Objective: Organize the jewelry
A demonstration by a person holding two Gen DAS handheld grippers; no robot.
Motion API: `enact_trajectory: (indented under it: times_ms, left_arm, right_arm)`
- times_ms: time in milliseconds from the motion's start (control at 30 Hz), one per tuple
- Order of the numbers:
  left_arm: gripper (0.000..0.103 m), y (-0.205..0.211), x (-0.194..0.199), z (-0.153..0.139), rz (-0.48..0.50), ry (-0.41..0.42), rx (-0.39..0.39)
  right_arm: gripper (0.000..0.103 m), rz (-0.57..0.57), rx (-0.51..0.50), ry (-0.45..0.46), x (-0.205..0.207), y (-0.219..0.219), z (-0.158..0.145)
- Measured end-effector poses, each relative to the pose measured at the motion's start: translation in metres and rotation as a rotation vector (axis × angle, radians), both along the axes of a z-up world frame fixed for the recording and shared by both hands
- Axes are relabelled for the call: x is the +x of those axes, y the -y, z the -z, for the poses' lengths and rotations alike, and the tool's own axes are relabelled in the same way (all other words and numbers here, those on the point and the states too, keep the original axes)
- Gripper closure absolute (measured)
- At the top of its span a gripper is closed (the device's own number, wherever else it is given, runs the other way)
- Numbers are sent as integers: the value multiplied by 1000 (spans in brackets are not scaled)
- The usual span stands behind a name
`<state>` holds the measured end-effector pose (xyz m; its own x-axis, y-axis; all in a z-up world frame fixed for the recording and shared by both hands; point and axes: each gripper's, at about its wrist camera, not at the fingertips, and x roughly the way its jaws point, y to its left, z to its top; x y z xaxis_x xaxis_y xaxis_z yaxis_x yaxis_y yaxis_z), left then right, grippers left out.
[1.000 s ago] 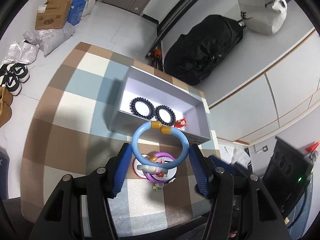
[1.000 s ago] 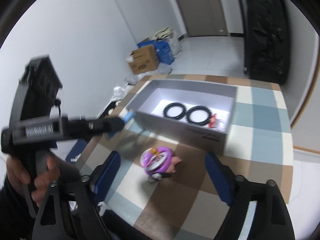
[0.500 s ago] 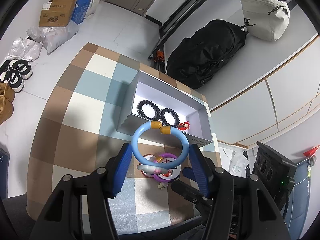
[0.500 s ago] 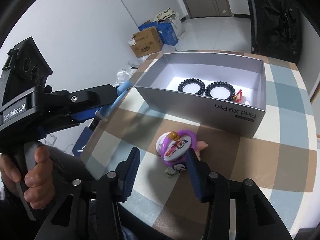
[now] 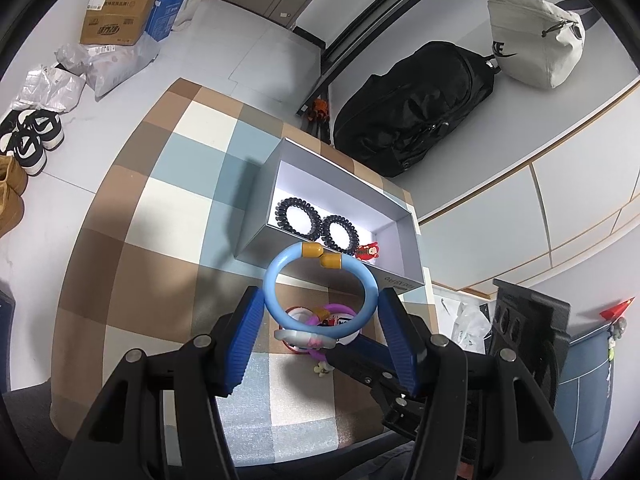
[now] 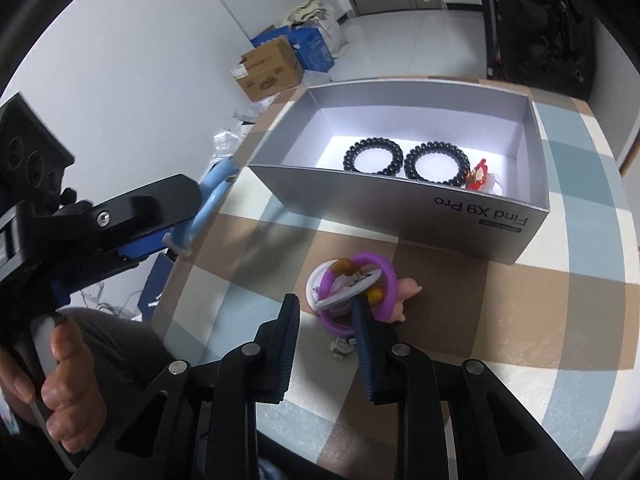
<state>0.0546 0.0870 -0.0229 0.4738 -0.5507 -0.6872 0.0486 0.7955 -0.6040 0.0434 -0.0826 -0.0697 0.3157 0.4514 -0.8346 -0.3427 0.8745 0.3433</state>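
My left gripper [image 5: 322, 300] is shut on a light blue bracelet [image 5: 272, 276] with two orange end caps, held upright above the checked table. Past it stands an open grey box [image 5: 256, 236] holding two black coil hair ties [image 5: 280, 216] and a small red charm [image 5: 368, 251]. A pile with a purple bracelet [image 6: 390, 280], a white-rimmed ring and a pink figure [image 6: 408, 292] lies in front of the box [image 6: 400, 208]. My right gripper [image 6: 324, 306] points down at this pile. Its jaws are closing, with the pile's near edge between them and the left pad still apart from it.
The table [image 6: 520, 292] has a brown, blue and white checked cloth. A black backpack [image 5: 412, 108] and a white bag [image 5: 532, 48] lean on the far wall. Cardboard boxes [image 5: 114, 24], plastic bags and shoes [image 5: 32, 140] lie on the floor to the left.
My right gripper has come down and closer to the purple pile, and its jaws have narrowed a lot. The left gripper has kept still with the blue bracelet.
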Motion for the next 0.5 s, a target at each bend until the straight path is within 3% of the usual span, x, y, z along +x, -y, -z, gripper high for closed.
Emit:
enact_trajectory:
  times_ms: [267,433,500]
  left_arm:
    - [49,0,1,1,5,-7,-5]
    - [49,2,1,3,9,-12,1]
    - [49,3,1,3,10,-13,2]
  right_arm:
    - [78,69,26,-60,9,2,5]
    - [97,104,25,-72,12,6,8]
    - [99,110,34,-69,12,9,7]
